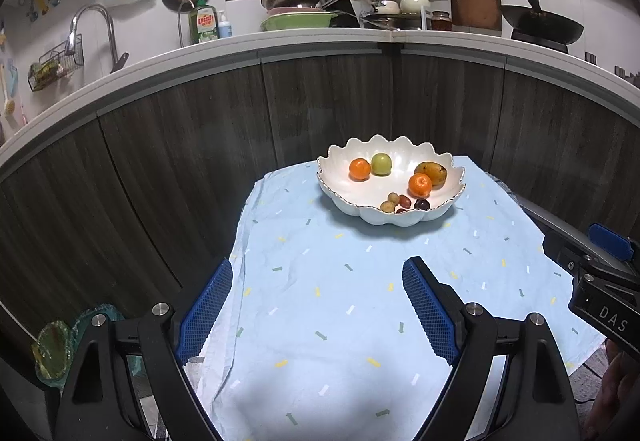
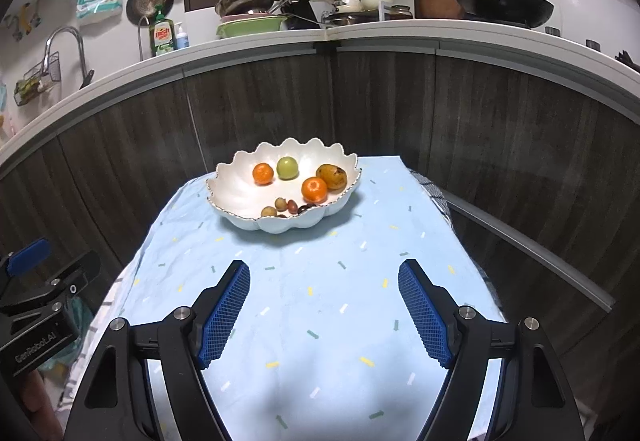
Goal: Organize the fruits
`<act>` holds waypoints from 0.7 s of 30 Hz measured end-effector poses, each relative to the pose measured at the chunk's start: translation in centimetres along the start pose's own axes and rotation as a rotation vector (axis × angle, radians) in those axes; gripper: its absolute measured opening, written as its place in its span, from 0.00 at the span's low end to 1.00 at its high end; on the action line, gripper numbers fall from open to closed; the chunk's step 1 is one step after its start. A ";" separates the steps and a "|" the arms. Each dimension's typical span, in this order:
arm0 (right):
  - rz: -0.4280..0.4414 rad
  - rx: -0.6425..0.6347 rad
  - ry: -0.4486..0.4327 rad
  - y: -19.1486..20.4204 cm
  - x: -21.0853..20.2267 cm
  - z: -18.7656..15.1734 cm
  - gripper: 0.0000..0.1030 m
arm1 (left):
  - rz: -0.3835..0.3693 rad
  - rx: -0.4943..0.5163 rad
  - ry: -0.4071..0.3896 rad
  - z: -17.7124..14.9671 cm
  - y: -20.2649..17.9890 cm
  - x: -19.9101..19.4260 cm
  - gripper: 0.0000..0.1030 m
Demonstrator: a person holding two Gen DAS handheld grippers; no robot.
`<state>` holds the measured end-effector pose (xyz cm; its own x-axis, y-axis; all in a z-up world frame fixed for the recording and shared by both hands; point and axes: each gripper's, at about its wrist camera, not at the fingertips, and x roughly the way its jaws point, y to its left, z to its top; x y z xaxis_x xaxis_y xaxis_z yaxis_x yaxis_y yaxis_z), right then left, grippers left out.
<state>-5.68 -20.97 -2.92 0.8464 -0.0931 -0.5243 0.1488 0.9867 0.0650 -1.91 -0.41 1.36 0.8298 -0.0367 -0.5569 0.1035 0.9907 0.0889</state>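
Left wrist view, items as I see them from my station:

1. Left gripper: blue-padded fingers well apart, nothing between them, hanging over the near part of the cloth.
2. Right gripper: fingers likewise spread wide and empty; its black body shows at the right edge of the left wrist view.
3. Cloth: pale blue with small dashes, slightly creased, covering the worktop.
4. Bowl: white, scalloped rim, standing on the far end of the cloth, well apart from both grippers.
5. Fruit, all inside the bowl:
 - two oranges, one toward the back left, the other nearer the right;
 - a green apple just beside the back orange;
 - a mango, yellow-brown, touching the right orange from behind;
 - a cluster of small fruits at the front rim, tan, reddish and dark; I cannot tell their kind.
6. Kitchen counter: behind the worktop, above dark wood-grain cabinet fronts, carrying a dish soap bottle, stacked pots and a black wok.
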 end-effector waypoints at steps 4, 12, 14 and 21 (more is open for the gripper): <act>-0.013 0.007 -0.014 -0.2 -0.4 0.1 0.75 | -0.002 0.003 -0.006 -0.1 0.0 -0.3 0.85; -0.014 0.007 -0.019 -0.3 -0.7 0.2 0.75 | -0.001 0.002 -0.009 -0.1 -0.1 -0.4 0.85; -0.014 0.007 -0.020 -0.3 -0.8 0.2 0.75 | -0.001 0.002 -0.009 0.0 -0.1 -0.5 0.85; -0.014 0.007 -0.019 -0.3 -0.7 0.2 0.75 | 0.000 0.000 -0.007 0.1 0.0 -0.5 0.85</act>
<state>-6.23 -21.19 -2.42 0.8537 -0.1095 -0.5092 0.1643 0.9843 0.0638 -2.28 -0.42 1.67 0.8334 -0.0376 -0.5514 0.1037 0.9906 0.0892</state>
